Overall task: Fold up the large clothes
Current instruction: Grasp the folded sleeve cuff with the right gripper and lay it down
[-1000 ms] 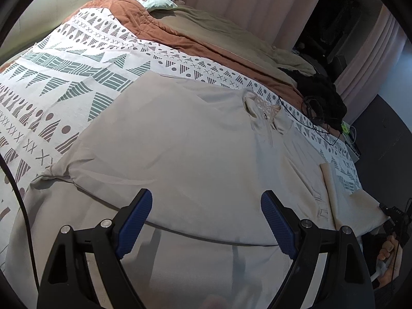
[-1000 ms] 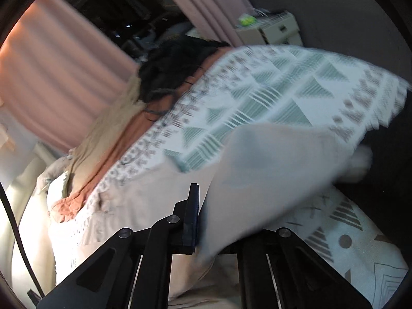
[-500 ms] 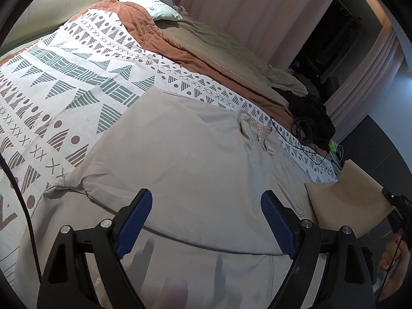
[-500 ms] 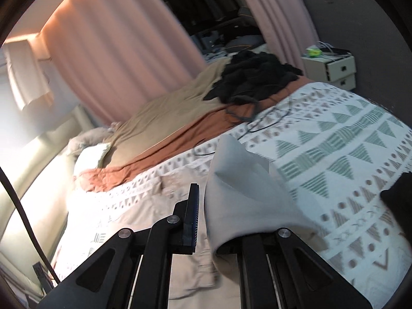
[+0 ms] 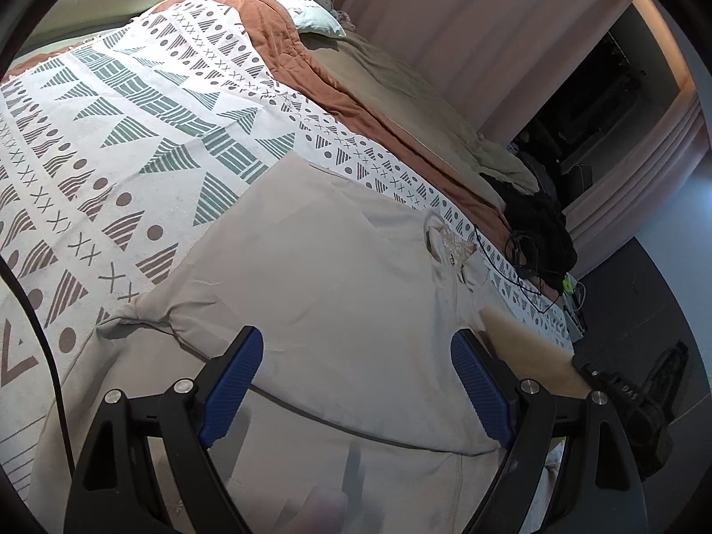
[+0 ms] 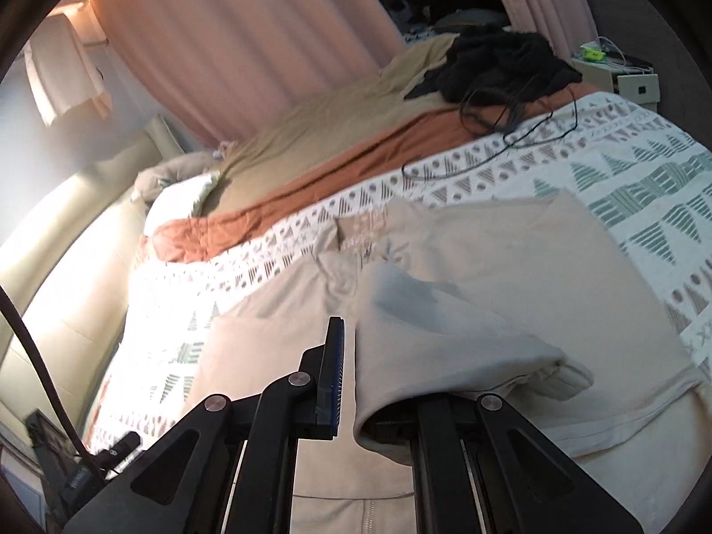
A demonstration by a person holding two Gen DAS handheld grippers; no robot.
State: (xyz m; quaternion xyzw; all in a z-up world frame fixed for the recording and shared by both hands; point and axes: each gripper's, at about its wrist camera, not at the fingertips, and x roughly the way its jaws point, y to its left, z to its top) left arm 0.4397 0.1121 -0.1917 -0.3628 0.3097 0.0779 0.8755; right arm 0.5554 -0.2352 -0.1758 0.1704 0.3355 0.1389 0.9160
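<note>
Crowding the patterned bedspread [image 5: 133, 102]: beige garment [image 5: 320, 293], black cable [image 6: 511, 133]; left tongs [image 5: 356, 382] wide, right tongs [image 6: 351, 374] pinching garment.

No legible text: the print at the beige garment's [image 5: 338, 293] neck label [image 5: 454, 244] is unreadable.

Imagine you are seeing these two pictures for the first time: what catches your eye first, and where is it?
A large beige garment lies spread across the near side of the bed, over a white bedspread with bold green and brown triangles. The right gripper has its jaws shut on a lifted flap of that garment, low in the right wrist view. The left gripper, with blue-padded jaws wide open, sits above the cloth, and a black heap of clothes lies at the bed's far corner.
</note>
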